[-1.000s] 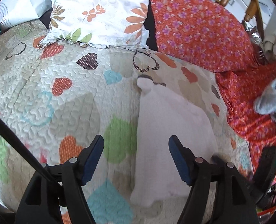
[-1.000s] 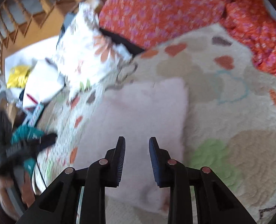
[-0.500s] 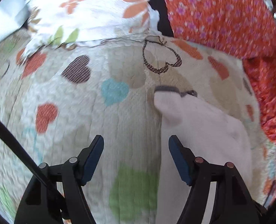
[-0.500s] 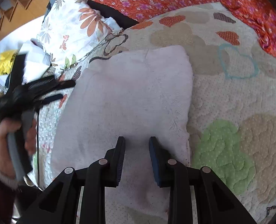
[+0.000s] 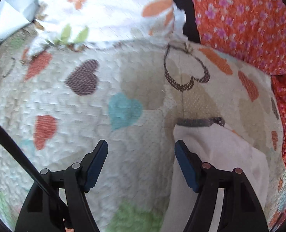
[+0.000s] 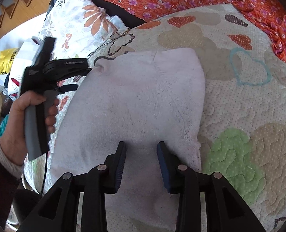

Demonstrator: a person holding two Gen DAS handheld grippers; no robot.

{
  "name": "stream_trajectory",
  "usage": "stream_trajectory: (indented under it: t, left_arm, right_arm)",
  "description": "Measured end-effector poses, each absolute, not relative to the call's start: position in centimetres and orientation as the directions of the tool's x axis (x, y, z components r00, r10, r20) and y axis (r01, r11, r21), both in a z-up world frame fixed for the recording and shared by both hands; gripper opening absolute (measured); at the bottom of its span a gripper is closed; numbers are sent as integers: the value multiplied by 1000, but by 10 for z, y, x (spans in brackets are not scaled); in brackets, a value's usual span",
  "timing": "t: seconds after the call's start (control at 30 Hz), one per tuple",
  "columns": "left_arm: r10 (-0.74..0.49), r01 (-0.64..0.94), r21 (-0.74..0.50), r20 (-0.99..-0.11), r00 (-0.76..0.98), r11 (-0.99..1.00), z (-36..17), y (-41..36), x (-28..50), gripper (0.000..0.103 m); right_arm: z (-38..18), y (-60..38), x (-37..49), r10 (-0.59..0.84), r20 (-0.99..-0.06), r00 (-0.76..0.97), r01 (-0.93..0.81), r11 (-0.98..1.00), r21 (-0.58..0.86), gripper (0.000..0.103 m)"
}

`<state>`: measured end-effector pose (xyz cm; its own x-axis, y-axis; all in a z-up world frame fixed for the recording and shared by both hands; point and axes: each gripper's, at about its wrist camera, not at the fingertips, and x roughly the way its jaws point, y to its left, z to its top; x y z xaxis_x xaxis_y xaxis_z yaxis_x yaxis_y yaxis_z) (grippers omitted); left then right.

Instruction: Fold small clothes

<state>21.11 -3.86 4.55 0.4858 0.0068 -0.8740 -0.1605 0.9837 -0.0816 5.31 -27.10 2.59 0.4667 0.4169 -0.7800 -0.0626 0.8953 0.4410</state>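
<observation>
White garment (image 6: 135, 104) flat on heart quilt (image 6: 249, 100), left tongs (image 5: 141, 152) wide, right tongs (image 6: 141, 150) opening, no legible writing

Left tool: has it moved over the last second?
Yes. The left tool slid toward the floral pillow, reaching the white garment's far corner.

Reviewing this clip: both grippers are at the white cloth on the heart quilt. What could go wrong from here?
1. The left gripper is open mostly over bare quilt, beside the white cloth's far corner; closing here may pinch the quilt.
2. The right gripper is opening over the cloth's middle rather than an edge, so it may bunch the fabric.
</observation>
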Motion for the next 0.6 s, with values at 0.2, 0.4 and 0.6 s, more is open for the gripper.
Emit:
stream_trajectory:
  t: [0.2, 0.4, 0.6]
  left_arm:
    - [17, -143, -78, -822, 569, 987, 89, -22, 151, 71]
    - [-9, -137, -114, -799, 601, 984, 100, -21, 94, 71]
    - [-26, -109, -118, -788, 616, 987, 95, -43, 56, 71]
  right_arm:
    - [26, -275, 51, 442, -771, 458, -50, 879, 473, 40]
    - [37, -285, 42, 461, -735, 497, -43, 859, 510, 49]
    - [51, -302, 34, 427, -704, 567, -6, 857, 515, 53]
